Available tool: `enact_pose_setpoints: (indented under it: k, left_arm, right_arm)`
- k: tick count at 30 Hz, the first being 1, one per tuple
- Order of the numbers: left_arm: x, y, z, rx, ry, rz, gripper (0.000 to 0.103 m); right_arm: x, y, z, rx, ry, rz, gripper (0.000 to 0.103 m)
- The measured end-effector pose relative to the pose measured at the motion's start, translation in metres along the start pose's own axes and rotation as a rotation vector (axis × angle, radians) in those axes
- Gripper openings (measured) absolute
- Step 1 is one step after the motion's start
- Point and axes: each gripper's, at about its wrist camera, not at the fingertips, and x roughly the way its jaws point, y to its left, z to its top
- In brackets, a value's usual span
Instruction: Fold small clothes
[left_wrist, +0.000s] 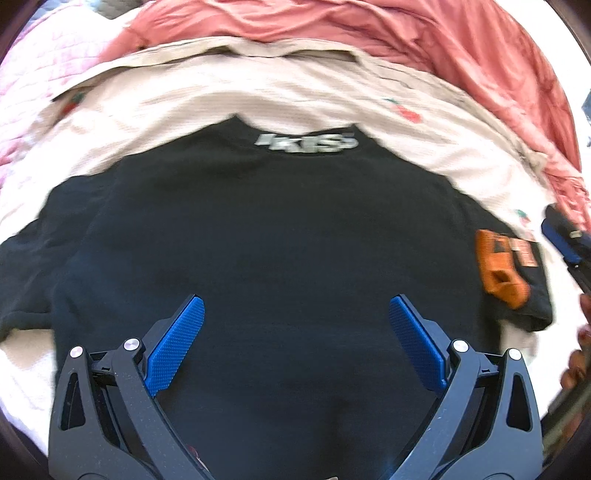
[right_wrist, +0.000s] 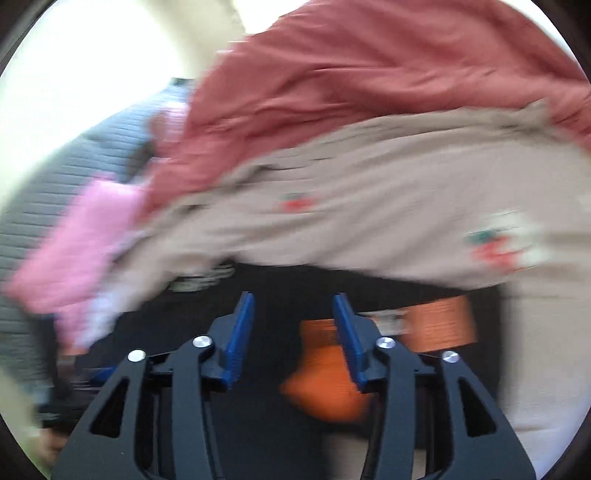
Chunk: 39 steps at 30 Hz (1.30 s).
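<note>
One black T-shirt (left_wrist: 266, 236) lies flat just under my left gripper (left_wrist: 295, 332), whose fingers stand wide and hold nothing. On its right sleeve rests one orange sock (left_wrist: 498, 269). My right gripper (right_wrist: 293, 332) tilts down over that sock, half open, empty. Farther lie one beige strawberry-print cloth (left_wrist: 295, 96) and one red cover (left_wrist: 369, 26). Only the blurred right view shows a pink garment (right_wrist: 81, 251).

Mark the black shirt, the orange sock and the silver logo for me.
black shirt (left_wrist: 277, 229), left wrist view, middle of its flat body
orange sock (left_wrist: 496, 267), left wrist view, middle of the sock
silver logo (left_wrist: 306, 142), left wrist view, centre of the lettering
</note>
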Motion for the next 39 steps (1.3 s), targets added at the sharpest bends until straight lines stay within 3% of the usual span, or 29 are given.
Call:
enact_pose_setpoints:
  k: [2, 4, 6, 8, 11, 13, 15, 18, 19, 20, 22, 23, 28, 32, 39]
  left_arm:
    - [0.001, -0.018, 0.003, 0.021, 0.006, -0.033, 0.094]
    - [0.004, -0.043, 0.007, 0.053, 0.016, -0.056, 0.094]
    - [0.011, -0.066, 0.011, 0.072, 0.044, -0.106, 0.094]
    - [0.019, -0.09, 0.014, 0.084, 0.071, -0.202, 0.094]
    - [0.031, -0.114, 0.022, 0.069, 0.111, -0.342, 0.092]
    - [0.042, -0.126, 0.025, 0.058, 0.152, -0.38, 0.083]
    - [0.058, -0.138, 0.025, 0.057, 0.215, -0.338, 0.074]
    - [0.074, -0.144, 0.024, 0.022, 0.265, -0.361, 0.055]
    - [0.077, -0.145, 0.023, 0.018, 0.266, -0.367, 0.046]
    - [0.079, -0.149, 0.021, 0.016, 0.267, -0.375, 0.028]
    - [0.078, -0.154, 0.02, 0.032, 0.253, -0.364, 0.007]
    - [0.074, -0.154, 0.021, 0.039, 0.242, -0.368, 0.003]
    - [0.046, -0.14, 0.032, 0.038, 0.16, -0.401, 0.002]
    - [0.018, -0.105, 0.041, 0.002, 0.068, -0.401, 0.001]
    - [-0.013, -0.026, 0.044, -0.072, -0.052, -0.267, 0.001]
  right_arm:
    - [-0.002, -0.018, 0.002, -0.057, 0.022, -0.199, 0.046]
    - [-0.002, -0.038, 0.002, -0.055, 0.056, -0.272, 0.046]
    - [-0.008, -0.06, 0.001, 0.069, 0.037, -0.25, 0.046]
    - [-0.017, -0.077, 0.002, 0.178, 0.0, -0.209, 0.048]
    - [-0.021, -0.081, 0.003, 0.157, -0.007, -0.241, 0.049]
    - [-0.019, -0.081, 0.003, 0.156, -0.003, -0.243, 0.049]
    - [-0.018, -0.082, 0.002, 0.166, 0.002, -0.234, 0.049]
    - [-0.017, -0.085, 0.003, 0.173, 0.004, -0.229, 0.049]
    - [-0.017, -0.085, 0.003, 0.178, 0.002, -0.228, 0.049]
    - [-0.017, -0.086, 0.002, 0.185, 0.0, -0.228, 0.049]
    - [-0.017, -0.087, 0.003, 0.189, 0.0, -0.227, 0.049]
    - [-0.017, -0.088, 0.002, 0.194, 0.002, -0.227, 0.049]
    - [-0.016, -0.086, 0.002, 0.2, -0.001, -0.213, 0.049]
    - [-0.014, -0.078, 0.002, 0.172, -0.001, -0.191, 0.049]
    - [0.006, -0.03, -0.004, 0.038, 0.046, -0.096, 0.049]
